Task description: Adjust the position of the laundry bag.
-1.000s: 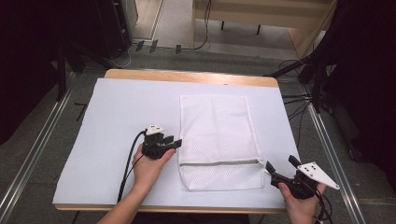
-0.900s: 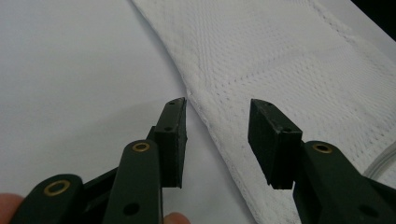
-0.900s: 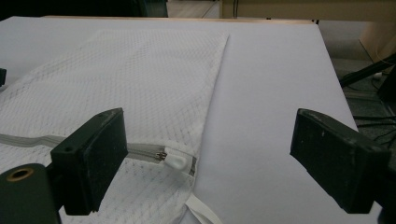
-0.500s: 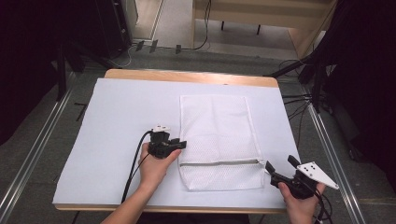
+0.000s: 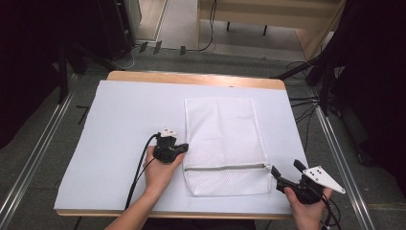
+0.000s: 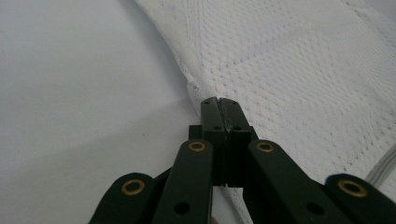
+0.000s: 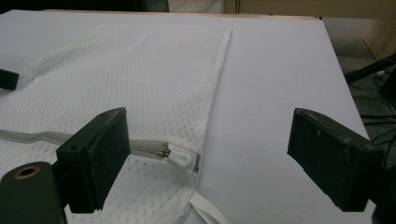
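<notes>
The left gripper (image 5: 181, 149) has its jaws pressed together at the mesh bag's (image 5: 224, 143) left edge; whether any mesh is pinched between them cannot be told. The right gripper (image 5: 287, 175) is spread wide at the bag's 4 o'clock corner, just beside the zipper's (image 5: 225, 167) end, touching nothing.

The table (image 5: 191, 79) carries a white sheet (image 5: 124, 124), and the bag lies flat on it, right of centre. Its long axis runs 12 to 6 o'clock, with the zipper crossing it near the 6 o'clock end. In the right gripper view the zipper pull (image 7: 180, 157) sits at the bag's edge between the open jaws.
</notes>
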Demonstrator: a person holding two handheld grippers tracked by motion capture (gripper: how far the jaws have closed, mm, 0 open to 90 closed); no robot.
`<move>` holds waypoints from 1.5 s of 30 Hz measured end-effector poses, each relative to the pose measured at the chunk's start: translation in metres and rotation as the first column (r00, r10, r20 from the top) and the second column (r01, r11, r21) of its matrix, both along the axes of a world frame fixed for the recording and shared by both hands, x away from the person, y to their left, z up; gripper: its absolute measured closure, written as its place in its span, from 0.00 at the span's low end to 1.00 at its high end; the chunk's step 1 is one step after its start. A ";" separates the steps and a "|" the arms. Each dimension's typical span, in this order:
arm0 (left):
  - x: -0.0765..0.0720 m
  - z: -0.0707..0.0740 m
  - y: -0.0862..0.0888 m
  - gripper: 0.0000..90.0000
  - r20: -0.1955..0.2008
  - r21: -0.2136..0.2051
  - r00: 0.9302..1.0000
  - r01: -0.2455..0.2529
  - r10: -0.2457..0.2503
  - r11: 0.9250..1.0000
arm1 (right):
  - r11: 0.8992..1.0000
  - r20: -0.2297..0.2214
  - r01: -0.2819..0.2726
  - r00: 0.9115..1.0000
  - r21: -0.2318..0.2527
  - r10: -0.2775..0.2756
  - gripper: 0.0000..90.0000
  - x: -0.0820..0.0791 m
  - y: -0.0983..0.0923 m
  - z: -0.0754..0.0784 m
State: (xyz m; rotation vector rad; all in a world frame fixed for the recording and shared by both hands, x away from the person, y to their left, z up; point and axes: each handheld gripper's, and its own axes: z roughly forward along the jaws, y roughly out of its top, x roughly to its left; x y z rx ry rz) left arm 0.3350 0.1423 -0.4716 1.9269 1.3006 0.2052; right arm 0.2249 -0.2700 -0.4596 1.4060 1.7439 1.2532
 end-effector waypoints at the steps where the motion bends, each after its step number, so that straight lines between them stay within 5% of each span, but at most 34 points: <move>1: 0.000 0.000 0.001 1.00 -0.003 -0.007 1.000 0.000 0.000 1.000 | 1.000 0.001 -0.001 1.000 -0.008 0.001 0.15 0.000 0.000 0.000; 20: -0.004 0.012 0.040 1.00 -0.014 -0.040 1.000 0.001 -0.002 0.999 | 1.000 0.000 -0.009 1.000 -0.012 0.009 0.15 0.000 0.003 0.000; 28: -0.007 0.014 0.069 1.00 -0.018 -0.034 1.000 -0.013 0.013 0.999 | 1.000 -0.004 -0.016 1.000 -0.015 0.016 0.15 0.000 0.006 -0.001; 45: -0.019 0.007 0.132 1.00 -0.041 -0.089 0.997 -0.073 0.069 0.993 | 0.999 -0.009 -0.037 0.999 -0.017 0.037 0.15 0.001 0.017 -0.002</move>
